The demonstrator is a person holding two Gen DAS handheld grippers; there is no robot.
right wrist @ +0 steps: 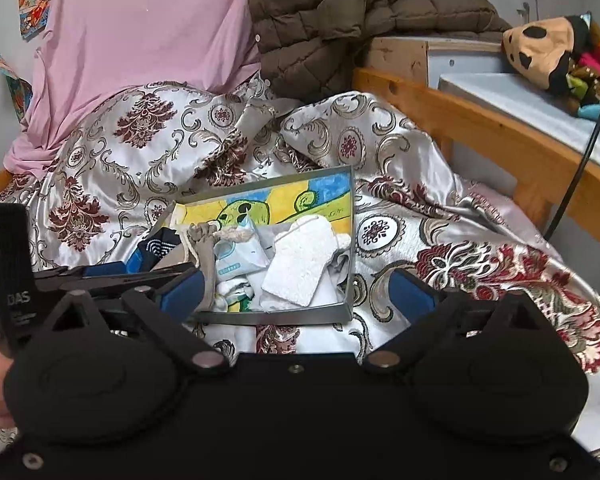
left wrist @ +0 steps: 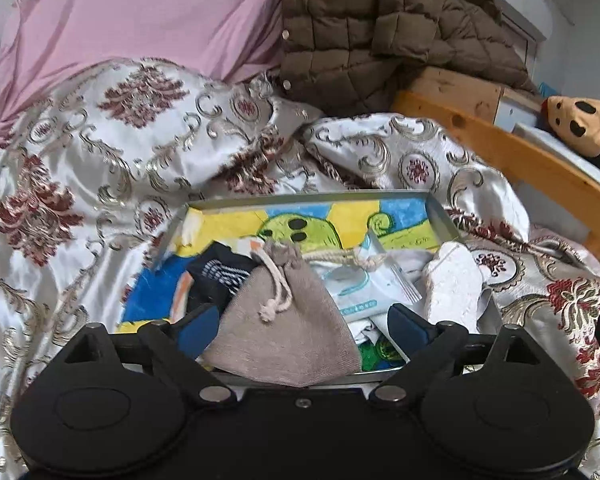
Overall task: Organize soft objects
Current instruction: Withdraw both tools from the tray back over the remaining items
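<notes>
A grey box (left wrist: 440, 212) with a bright painted lining rests on the patterned bedspread; it also shows in the right wrist view (right wrist: 350, 240). In it lie a beige drawstring pouch (left wrist: 284, 320), a dark sock (left wrist: 216, 276), a white packet (left wrist: 364, 284) and a white terry mitt (left wrist: 454, 280), which the right wrist view (right wrist: 300, 264) also shows. My left gripper (left wrist: 302, 324) is open, its blue fingers on either side of the pouch, apart from it. My right gripper (right wrist: 296, 288) is open and empty over the box's near edge. The left gripper (right wrist: 112, 272) shows at the box's left.
A silver and maroon bedspread (left wrist: 100, 152) covers the bed. A pink cloth (left wrist: 140, 12) and a brown quilted jacket (left wrist: 360, 28) lie at the back. A wooden bed rail (right wrist: 480, 120) runs on the right, with a plush toy (right wrist: 540, 48) beyond it.
</notes>
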